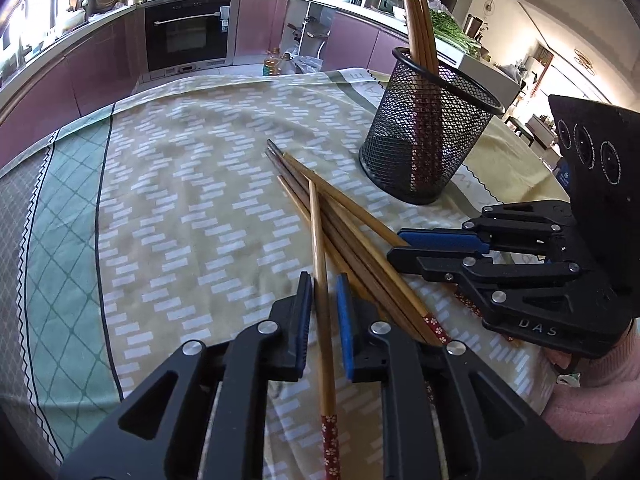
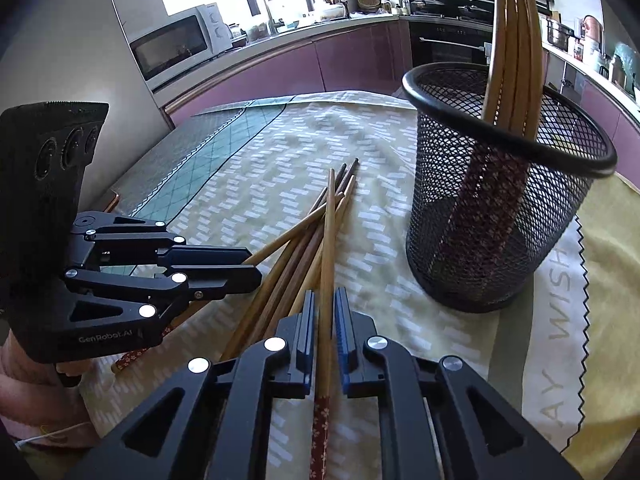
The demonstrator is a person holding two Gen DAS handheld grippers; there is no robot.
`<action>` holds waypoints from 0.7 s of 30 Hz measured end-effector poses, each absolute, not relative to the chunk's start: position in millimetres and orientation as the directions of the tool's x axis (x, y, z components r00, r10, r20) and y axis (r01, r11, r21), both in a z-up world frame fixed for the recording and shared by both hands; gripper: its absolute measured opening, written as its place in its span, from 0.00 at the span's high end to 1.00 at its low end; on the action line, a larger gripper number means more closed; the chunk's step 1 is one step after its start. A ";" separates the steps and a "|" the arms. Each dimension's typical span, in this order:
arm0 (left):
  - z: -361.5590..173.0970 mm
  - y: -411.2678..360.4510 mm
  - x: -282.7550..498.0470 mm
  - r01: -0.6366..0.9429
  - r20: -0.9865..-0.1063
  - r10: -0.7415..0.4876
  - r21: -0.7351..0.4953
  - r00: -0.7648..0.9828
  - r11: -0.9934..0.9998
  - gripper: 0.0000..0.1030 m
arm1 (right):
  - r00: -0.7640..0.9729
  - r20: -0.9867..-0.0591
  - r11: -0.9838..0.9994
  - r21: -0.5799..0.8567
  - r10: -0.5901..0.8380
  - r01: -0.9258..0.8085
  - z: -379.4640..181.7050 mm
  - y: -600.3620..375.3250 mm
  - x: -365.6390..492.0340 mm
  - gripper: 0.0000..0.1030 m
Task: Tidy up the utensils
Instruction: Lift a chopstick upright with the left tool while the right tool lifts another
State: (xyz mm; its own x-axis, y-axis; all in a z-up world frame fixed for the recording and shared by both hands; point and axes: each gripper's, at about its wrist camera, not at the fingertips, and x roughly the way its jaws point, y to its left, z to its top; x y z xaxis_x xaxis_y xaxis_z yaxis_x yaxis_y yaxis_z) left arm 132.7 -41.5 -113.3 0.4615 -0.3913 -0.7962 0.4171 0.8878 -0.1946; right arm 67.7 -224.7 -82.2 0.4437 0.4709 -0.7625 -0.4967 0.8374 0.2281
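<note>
Several wooden chopsticks (image 1: 340, 220) with red flowered ends lie in a loose pile on the tablecloth, also in the right wrist view (image 2: 296, 248). A black mesh holder (image 1: 428, 136) stands upright behind them with several chopsticks in it, also in the right wrist view (image 2: 504, 208). My left gripper (image 1: 324, 308) straddles one chopstick (image 1: 320, 264), pads close on both sides with small gaps. My right gripper (image 2: 325, 312) straddles one chopstick (image 2: 329, 248) the same way. Each gripper shows in the other's view, the left (image 2: 248, 268) and the right (image 1: 396, 246), jaws nearly closed over the pile.
The table has a yellow patterned cloth (image 1: 180, 200) with a green border at the left. Kitchen counters, an oven (image 1: 188, 32) and a microwave (image 2: 176, 44) stand behind. A pink sleeve (image 1: 592, 392) is at the right edge.
</note>
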 end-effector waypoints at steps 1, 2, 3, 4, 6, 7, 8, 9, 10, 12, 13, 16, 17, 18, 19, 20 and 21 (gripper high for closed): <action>-113.1 -41.5 133.2 0.413 -0.797 -0.387 -0.192 0.464 0.890 0.90 | 0.447 -0.760 0.838 0.230 0.472 -0.494 -81.8 -225.2 68.4 0.93; -112.9 -42.0 133.8 0.408 -0.797 -0.382 -0.188 0.468 0.893 0.92 | 0.448 -0.757 0.838 0.233 0.475 -0.494 -81.3 -226.1 68.6 0.94; -112.5 -42.2 134.3 0.404 -0.797 -0.378 -0.186 0.472 0.896 0.93 | 0.451 -0.754 0.837 0.236 0.478 -0.493 -80.1 -227.2 68.1 0.94; -111.9 -42.3 134.4 0.400 -0.795 -0.378 -0.187 0.475 0.897 0.93 | 0.456 -0.749 0.837 0.236 0.481 -0.494 -78.8 -228.5 67.5 0.94; -109.5 -41.2 134.0 0.400 -0.789 -0.388 -0.198 0.477 0.895 0.93 | 0.471 -0.733 0.834 0.239 0.491 -0.498 -72.8 -231.6 64.3 0.94; -107.4 -40.2 133.7 0.404 -0.784 -0.399 -0.209 0.475 0.891 0.93 | 0.482 -0.722 0.833 0.240 0.497 -0.498 -68.2 -234.6 62.2 0.94; -103.9 -39.5 132.8 0.410 -0.777 -0.414 -0.220 0.475 0.885 0.93 | 0.490 -0.714 0.833 0.242 0.500 -0.498 -64.5 -236.8 60.9 0.94; -100.6 -39.0 131.6 0.416 -0.770 -0.423 -0.226 0.478 0.881 0.93 | 0.500 -0.703 0.833 0.245 0.505 -0.497 -59.9 -239.6 60.1 0.94; -94.7 -38.4 130.0 0.424 -0.759 -0.434 -0.230 0.485 0.876 0.93 | 0.512 -0.690 0.832 0.248 0.512 -0.496 -54.0 -243.8 58.2 0.94; -82.8 -37.0 126.7 0.442 -0.736 -0.461 -0.243 0.496 0.863 0.93 | 0.526 -0.671 0.828 0.255 0.523 -0.499 -44.6 -250.8 56.4 0.94; -77.3 -36.3 125.4 0.449 -0.726 -0.473 -0.251 0.499 0.858 0.93 | 0.540 -0.658 0.829 0.254 0.525 -0.498 -38.4 -255.0 54.5 0.94; -59.8 -34.1 121.5 0.473 -0.690 -0.512 -0.272 0.511 0.838 0.93 | 0.563 -0.628 0.827 0.260 0.537 -0.499 -25.7 -265.4 49.2 0.94; -54.5 -33.3 120.4 0.481 -0.680 -0.524 -0.278 0.513 0.831 0.93 | 0.574 -0.618 0.829 0.259 0.537 -0.497 -21.3 -268.9 47.5 0.94; -48.8 -32.8 118.8 0.491 -0.668 -0.537 -0.284 0.516 0.824 0.93 | 0.586 -0.608 0.831 0.255 0.536 -0.495 -16.9 -271.8 46.0 0.94; -43.4 -32.6 117.3 0.497 -0.658 -0.546 -0.288 0.519 0.819 0.93 | 0.594 -0.600 0.831 0.253 0.536 -0.495 -13.1 -273.8 44.8 0.94; -38.6 -32.6 115.9 0.503 -0.649 -0.554 -0.290 0.522 0.814 0.93 | 0.602 -0.591 0.832 0.252 0.536 -0.493 -9.6 -276.6 43.3 0.94; -32.9 -32.3 114.4 0.512 -0.636 -0.567 -0.296 0.523 0.806 0.93 | 0.608 -0.584 0.833 0.252 0.537 -0.493 -6.6 -278.2 42.0 0.94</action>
